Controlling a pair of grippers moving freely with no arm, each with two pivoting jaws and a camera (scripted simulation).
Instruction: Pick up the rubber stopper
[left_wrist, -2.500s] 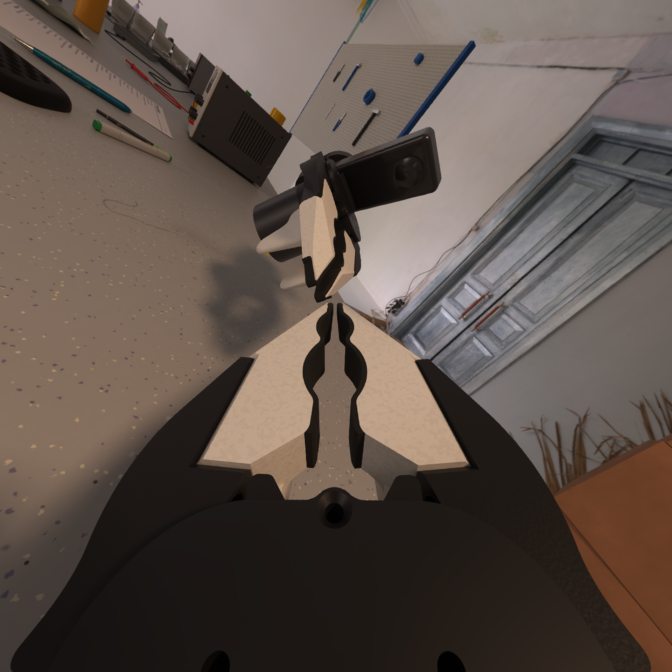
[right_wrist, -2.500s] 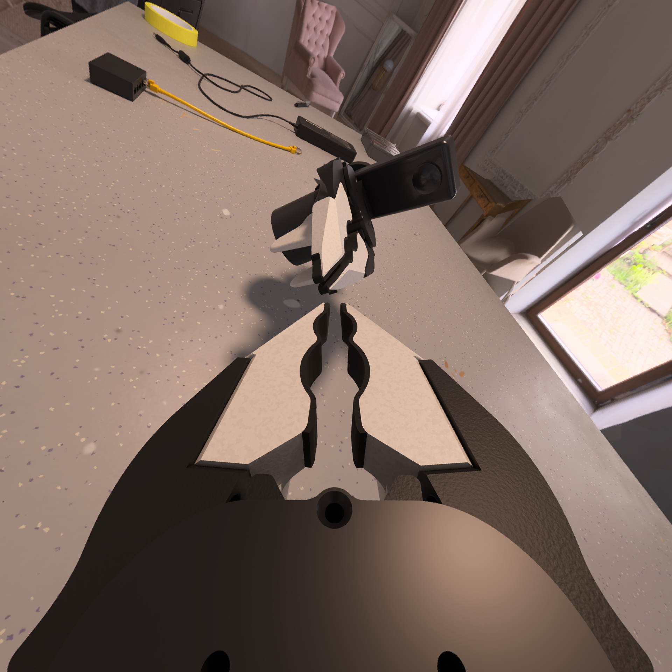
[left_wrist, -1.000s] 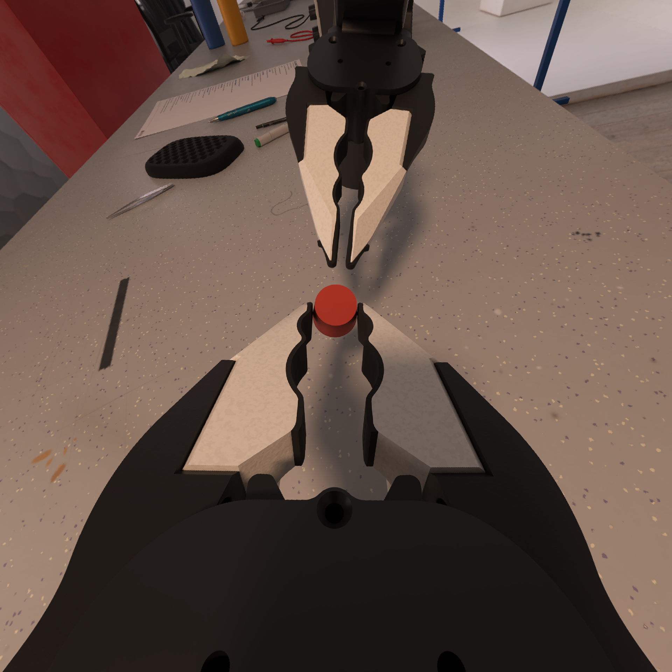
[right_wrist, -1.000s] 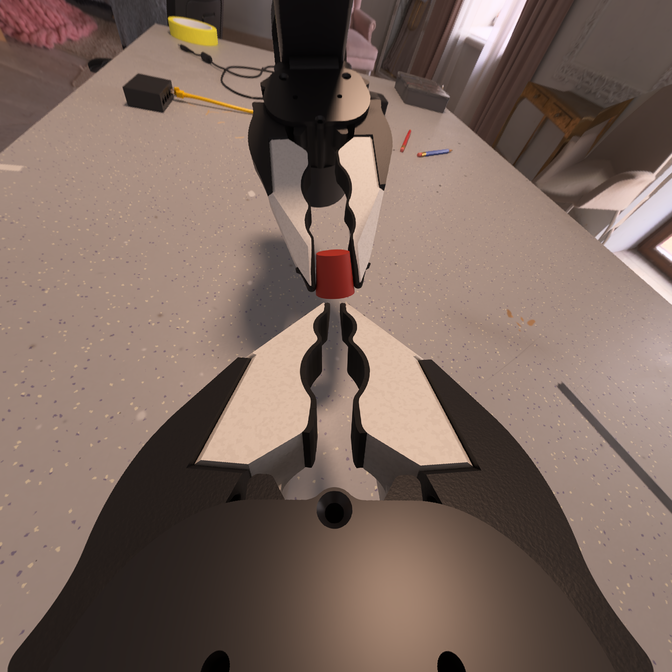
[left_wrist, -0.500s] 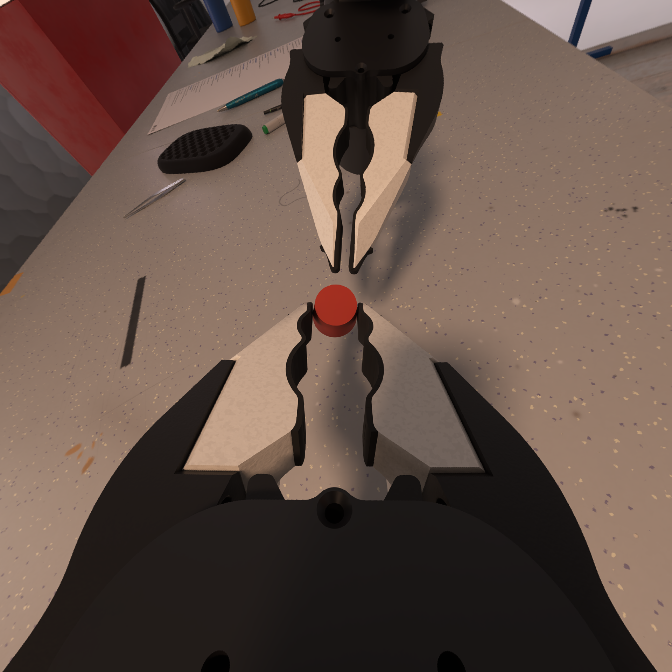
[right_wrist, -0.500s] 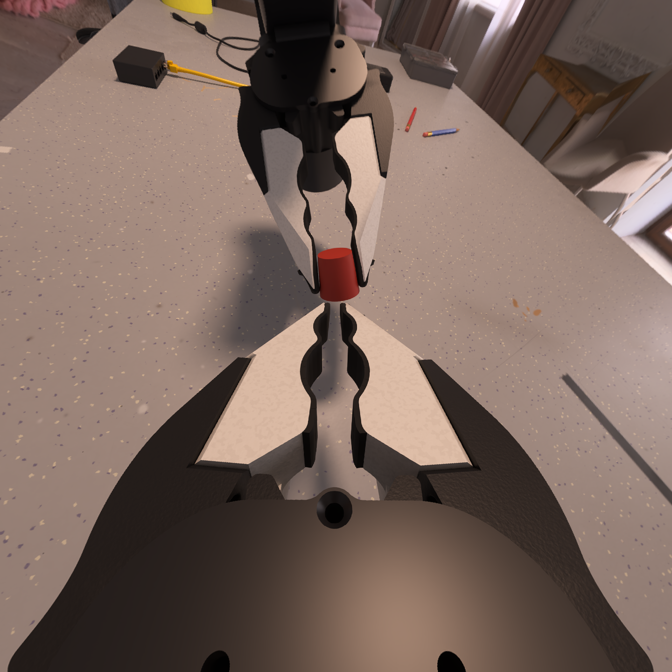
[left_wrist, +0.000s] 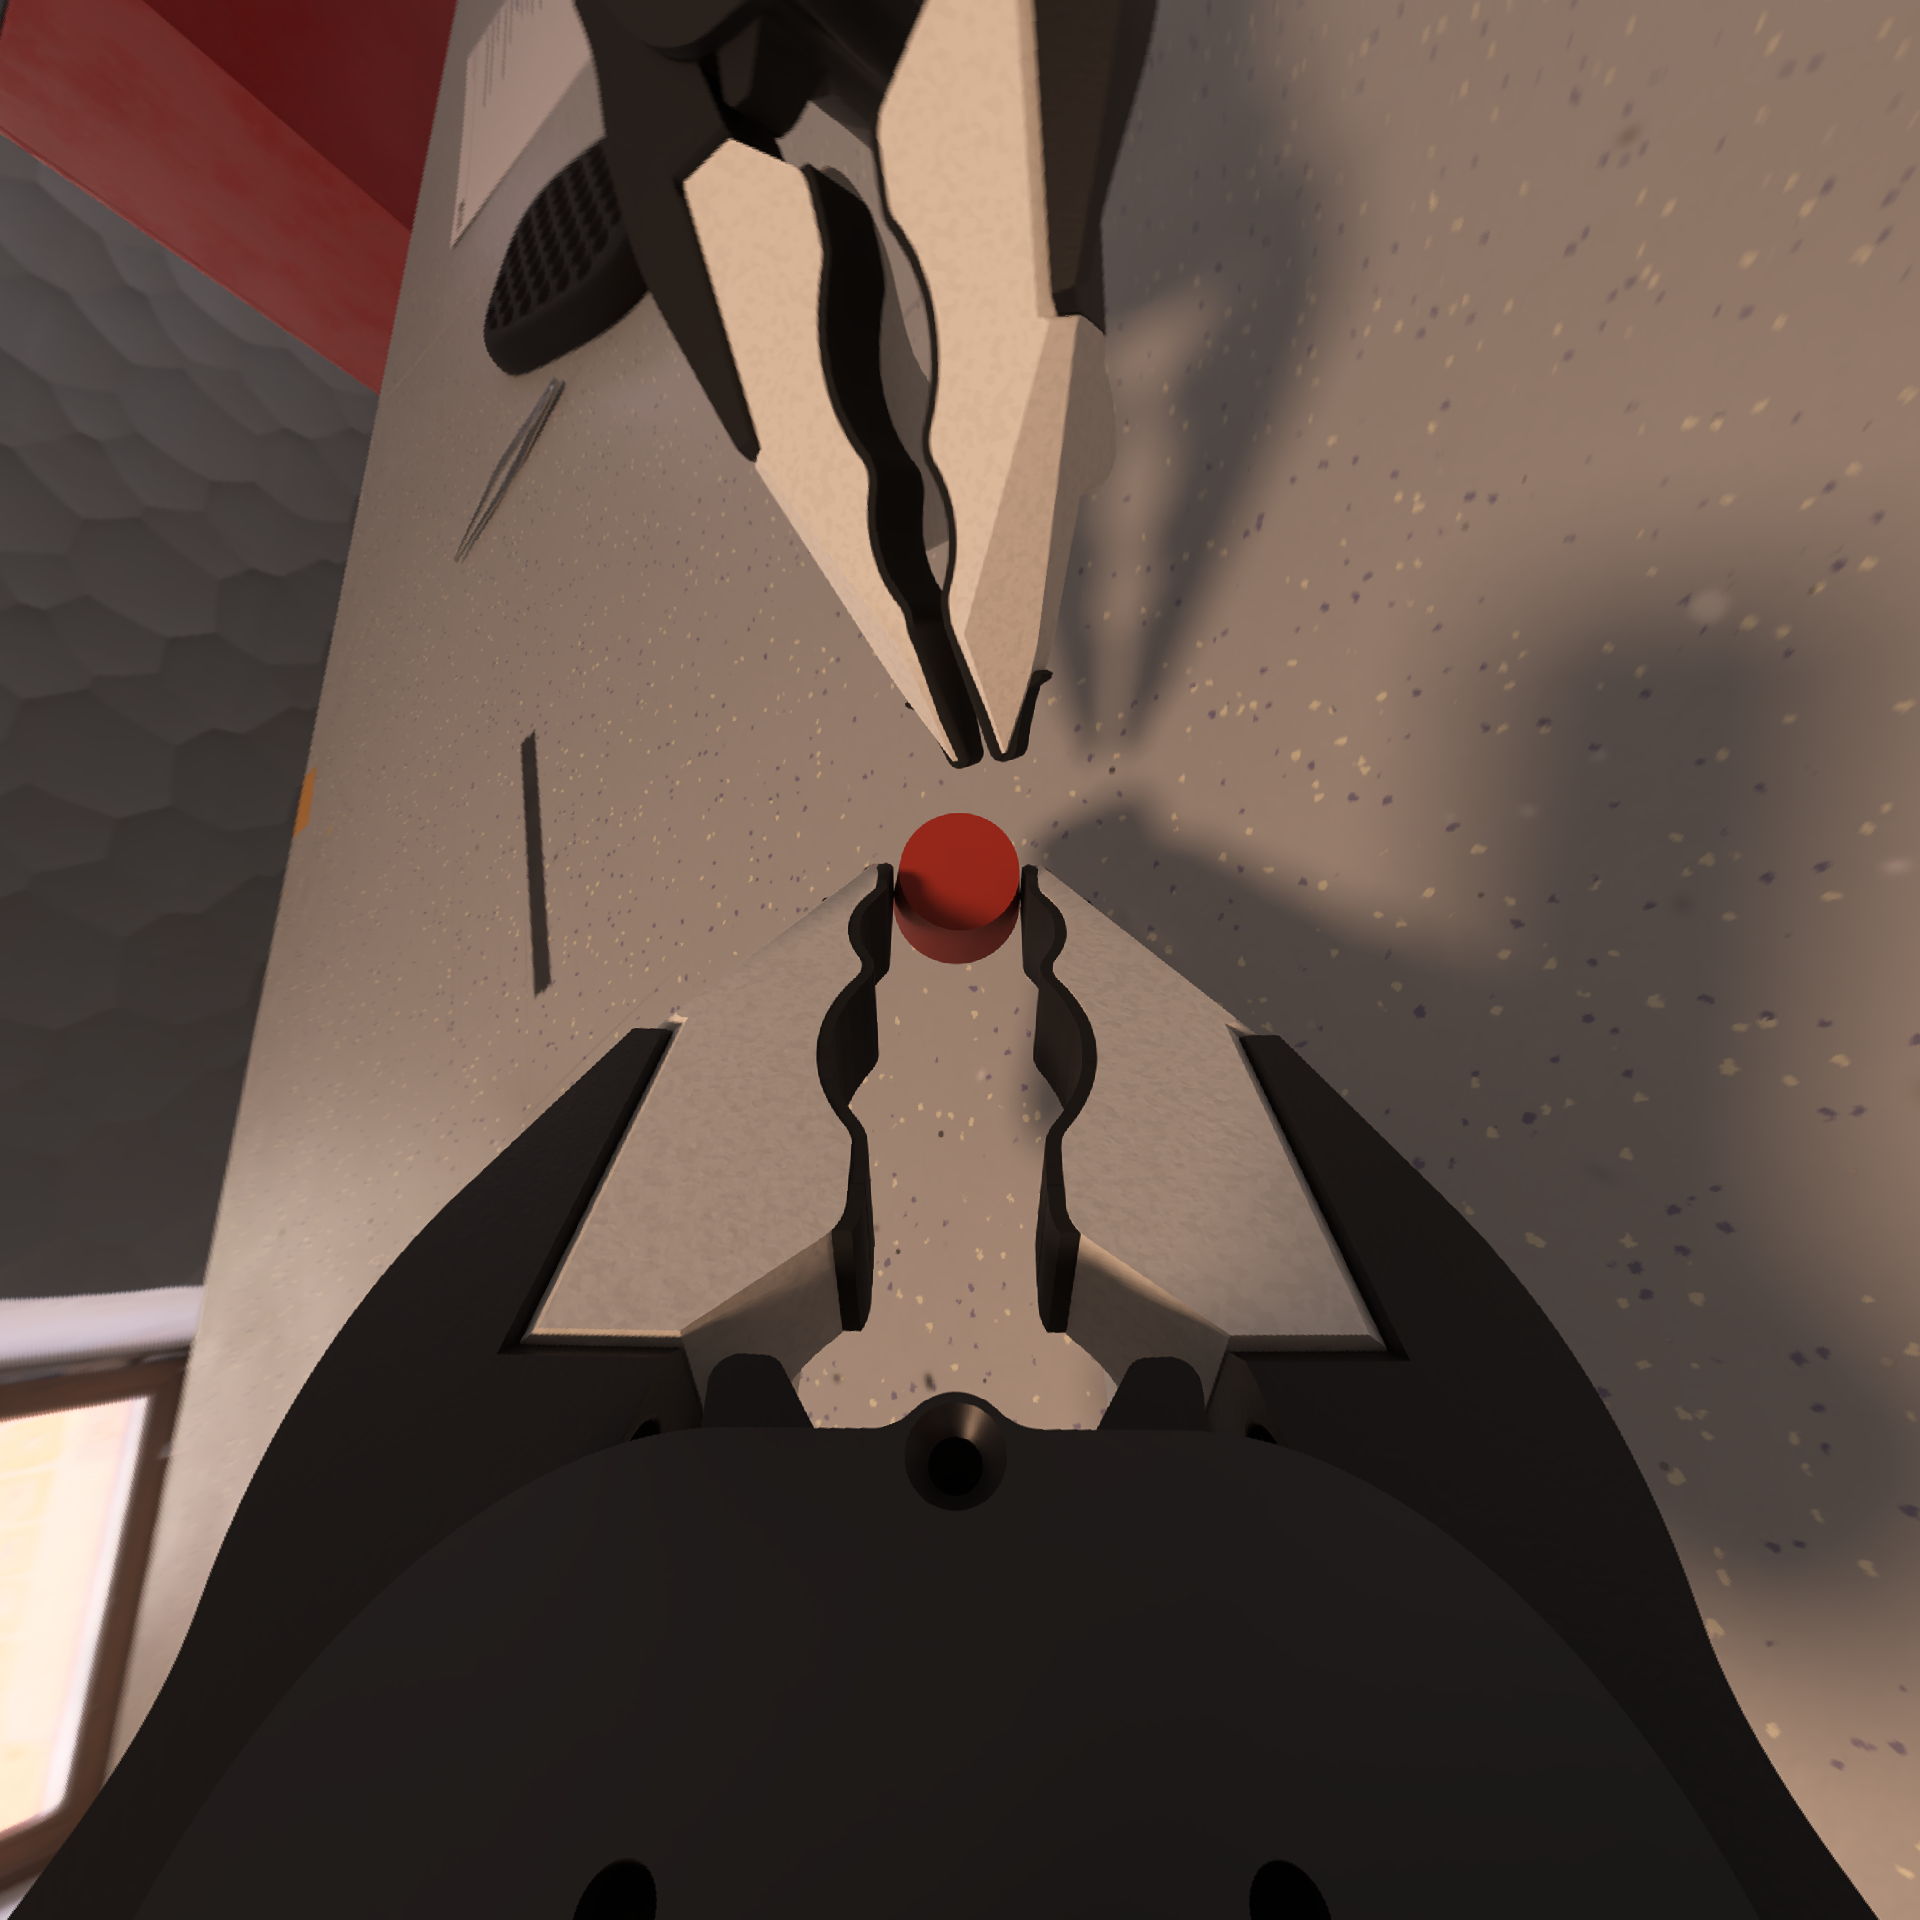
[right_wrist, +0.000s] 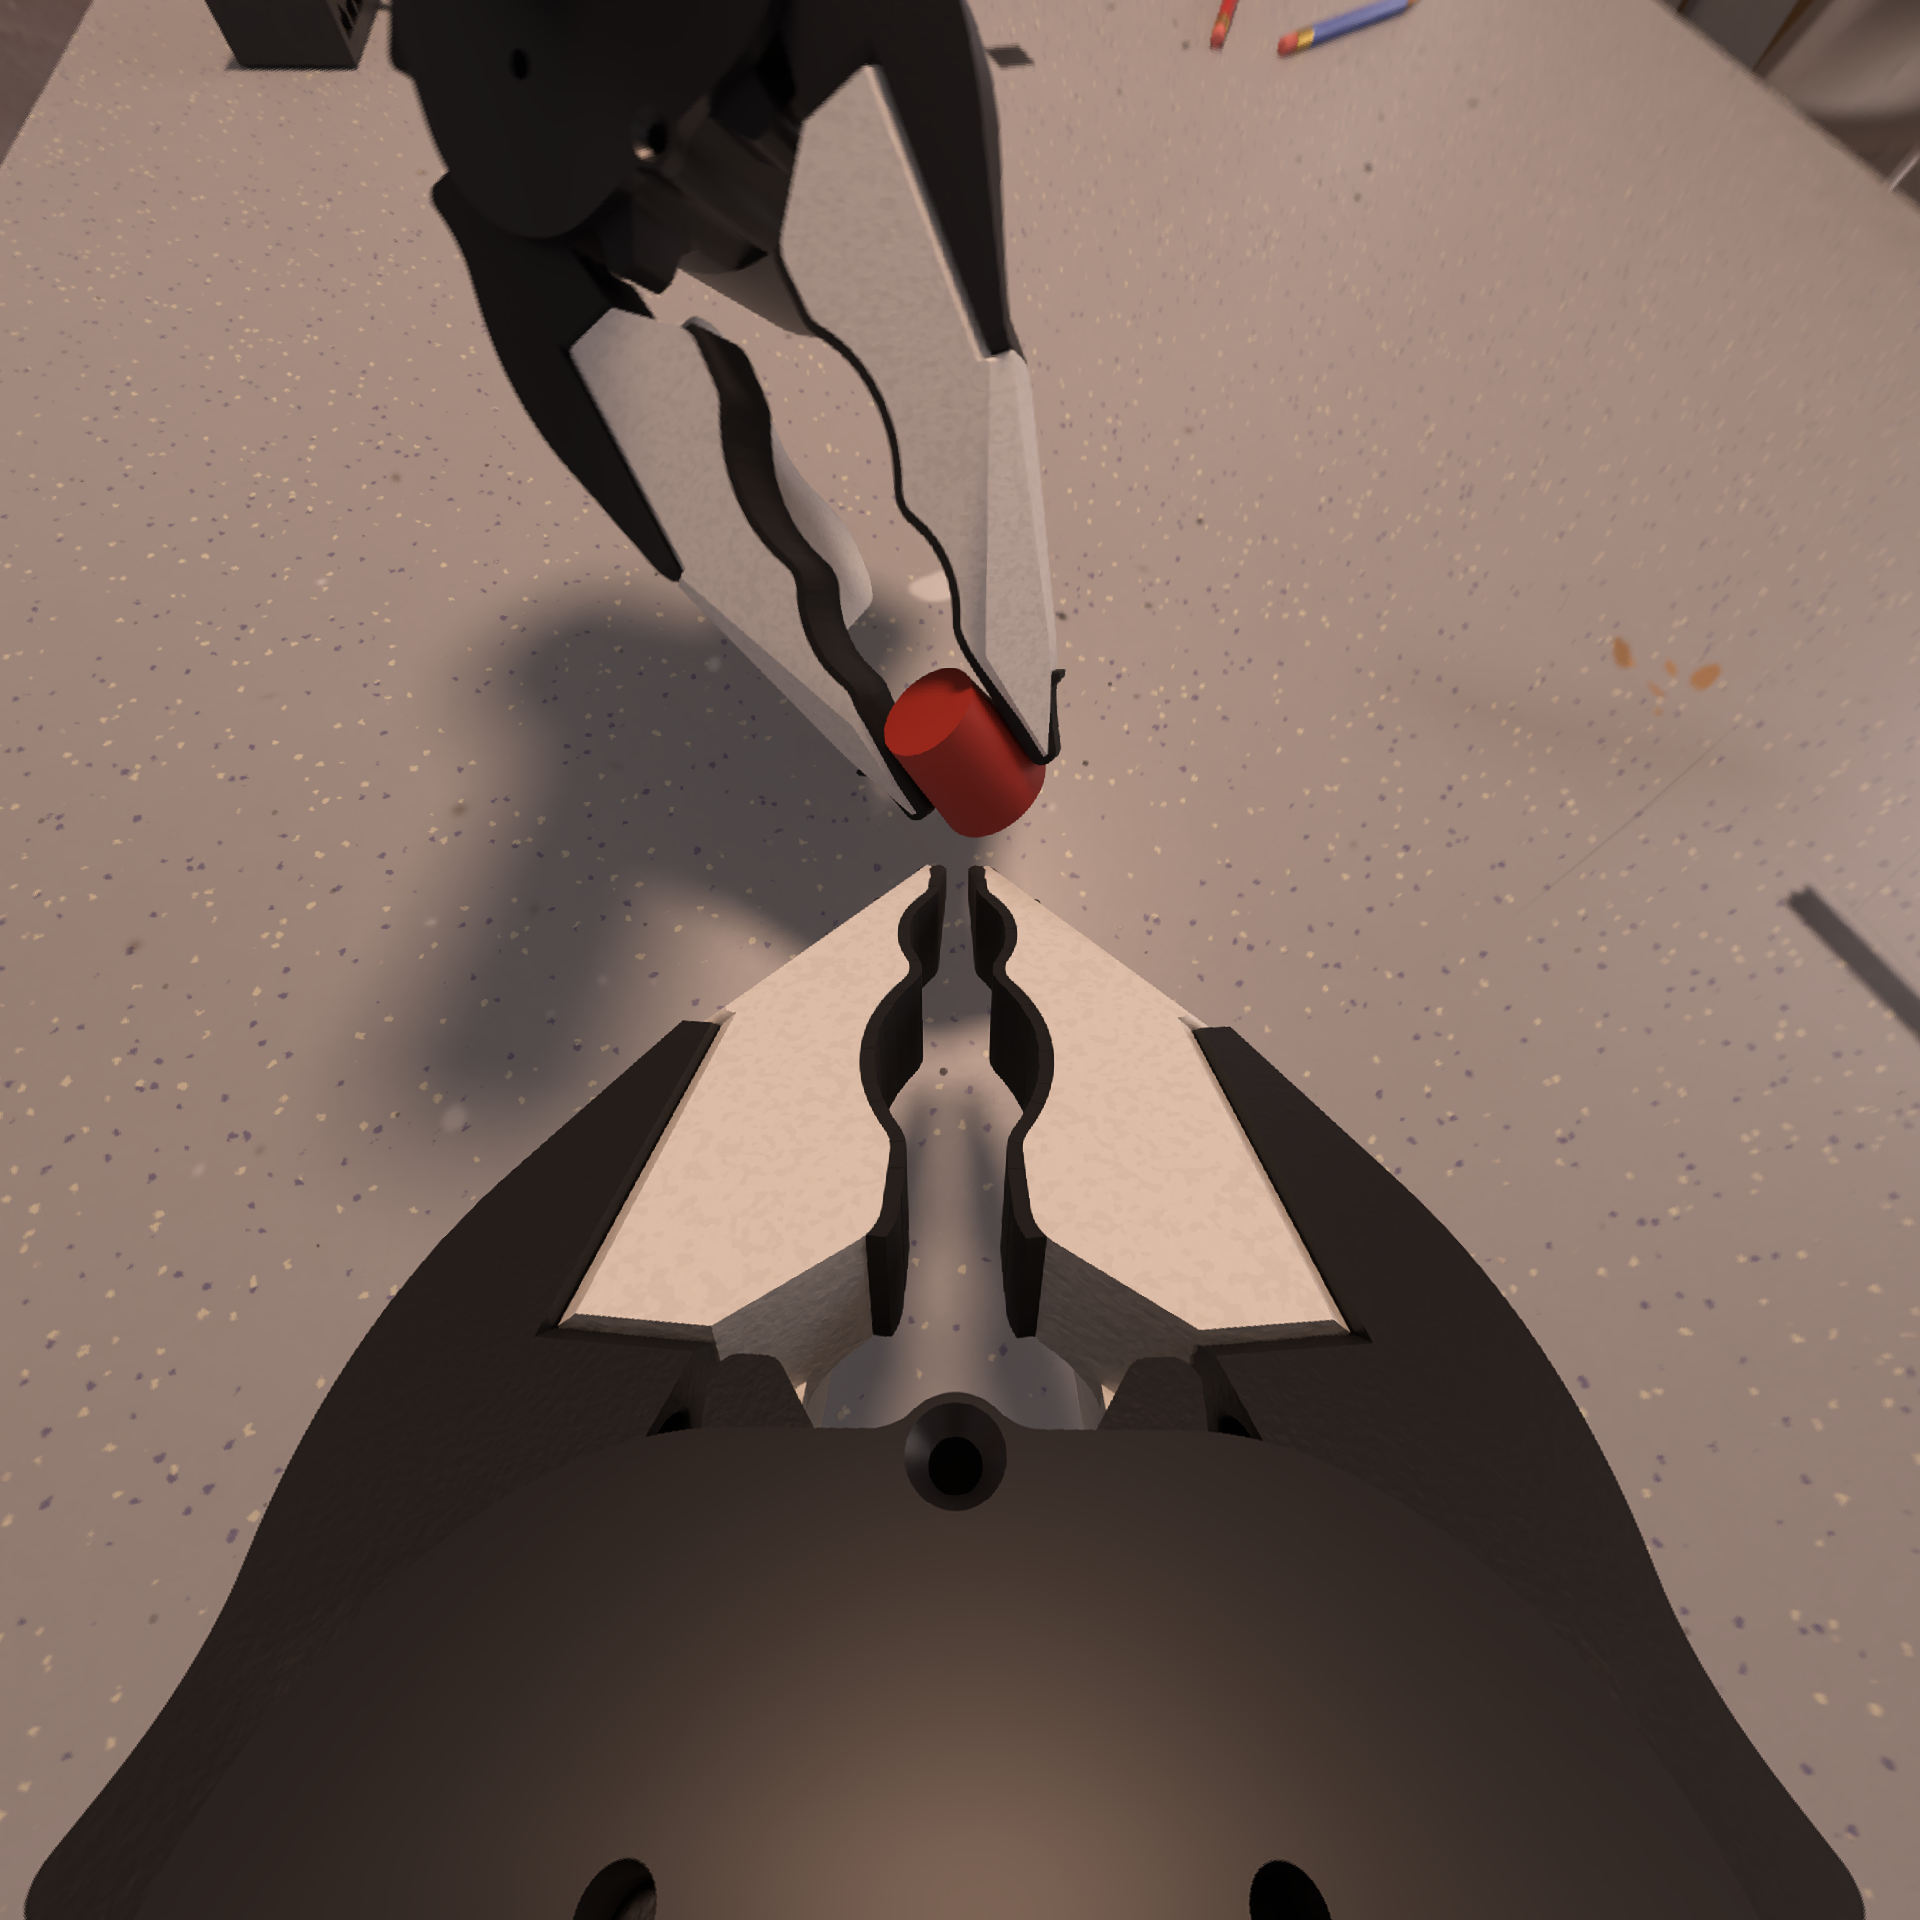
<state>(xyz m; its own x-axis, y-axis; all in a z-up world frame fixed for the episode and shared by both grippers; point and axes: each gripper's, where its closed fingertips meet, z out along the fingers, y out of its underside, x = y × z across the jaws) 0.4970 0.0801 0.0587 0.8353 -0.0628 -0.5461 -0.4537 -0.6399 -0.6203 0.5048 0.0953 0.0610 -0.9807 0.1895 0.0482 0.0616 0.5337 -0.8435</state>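
The red rubber stopper sits between the fingertips of my left gripper, which is shut on it and holds it above the speckled table. In the right wrist view the stopper shows tilted on its side, clamped at the tips of the left gripper. My right gripper is shut and empty, its tips just short of the stopper. It also shows in the left wrist view, pointing down at the stopper from just beyond it.
A black perforated pad, a sheet of paper, tweezers and a dark strip lie near the table's left edge. Pencils and a black box lie far off. Orange stains mark the table.
The left gripper has lifted the stopper clear of the table and rolled, so the stopper now lies tilted. Both views now look more steeply down, with the grippers closer together.
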